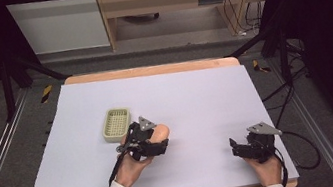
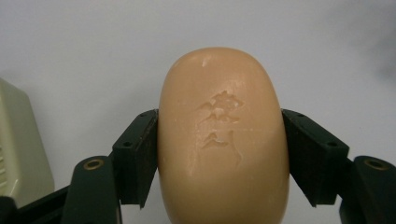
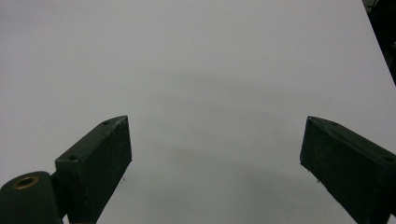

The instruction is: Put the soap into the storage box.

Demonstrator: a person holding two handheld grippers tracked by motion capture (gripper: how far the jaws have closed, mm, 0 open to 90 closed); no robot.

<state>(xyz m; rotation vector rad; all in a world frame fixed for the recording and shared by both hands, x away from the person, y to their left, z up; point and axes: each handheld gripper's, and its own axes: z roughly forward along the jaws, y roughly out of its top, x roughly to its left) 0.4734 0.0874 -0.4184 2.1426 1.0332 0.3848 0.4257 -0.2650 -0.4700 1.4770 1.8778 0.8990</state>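
An oval tan bar of soap (image 2: 222,135) with embossed characters sits between the jaws of my left gripper (image 2: 219,154), which press on both its sides. From above, the soap (image 1: 160,133) pokes out of the left gripper (image 1: 158,140) near the table's middle, just right of a pale green slotted soap dish (image 1: 116,124). A corner of the dish (image 2: 18,149) appears at the left edge of the left gripper view. My right gripper (image 1: 236,147) rests near the front right of the table. Its jaws (image 3: 215,158) stand wide apart over bare white surface.
A white sheet (image 1: 195,94) covers the wooden table. Black frame legs and cables (image 1: 282,100) stand around the table's far and right sides, with a wooden cabinet (image 1: 165,2) behind.
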